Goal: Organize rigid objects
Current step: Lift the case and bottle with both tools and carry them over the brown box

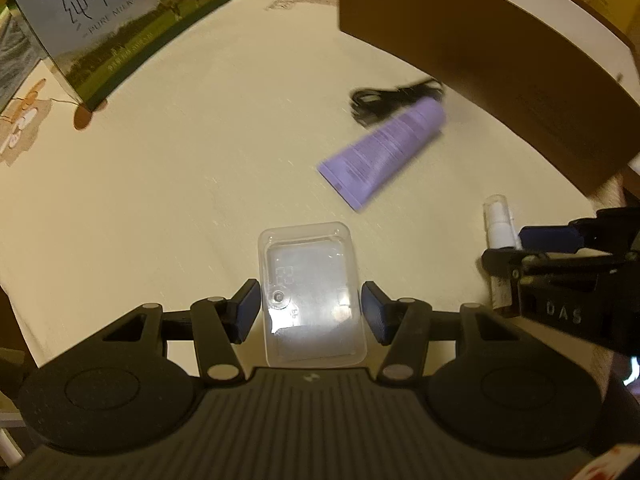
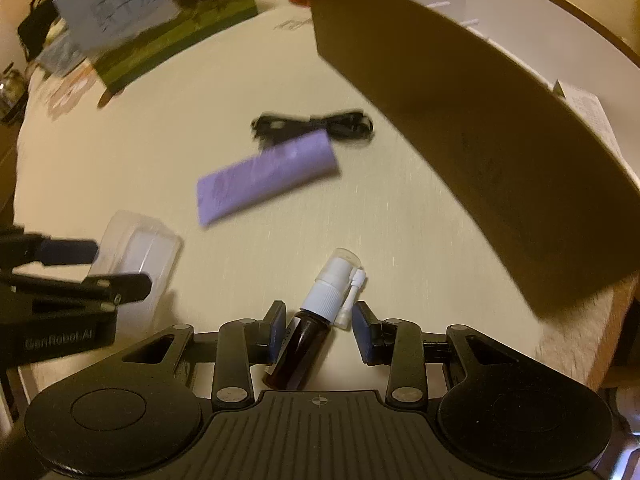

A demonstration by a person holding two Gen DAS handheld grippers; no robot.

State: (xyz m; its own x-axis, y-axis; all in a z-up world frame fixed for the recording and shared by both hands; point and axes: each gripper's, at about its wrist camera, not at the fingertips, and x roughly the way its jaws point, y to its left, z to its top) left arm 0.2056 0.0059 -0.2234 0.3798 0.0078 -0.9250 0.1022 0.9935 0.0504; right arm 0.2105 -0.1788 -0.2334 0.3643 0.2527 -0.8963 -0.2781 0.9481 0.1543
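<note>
Clear plastic case point(image 1: 312, 294) lies flat on the cream tabletop point(image 1: 168, 184), sitting between the spread fingers of the left gripper point(image 1: 310, 308); the blue pads point(image 1: 246, 310) flank its two long sides, and whether they touch it is hard to tell from this angle. Ahead and to the right of those fingers lies a purple tube point(image 1: 384, 152), with a coiled black cable point(image 1: 384, 100) just beyond its far end. A milk carton point(image 1: 120, 28) stands far ahead to the left, and a large brown box point(image 1: 500, 68) rises ahead to the right.

In the right wrist view, a small brown spray bottle point(image 2: 308, 332) with a white nozzle lies between the parted fingers of the right gripper point(image 2: 320, 330), its dark body close against the left pad point(image 2: 277, 330) and a visible gap before the right one. The left gripper appears off to that gripper's left, over the clear plastic case.
</note>
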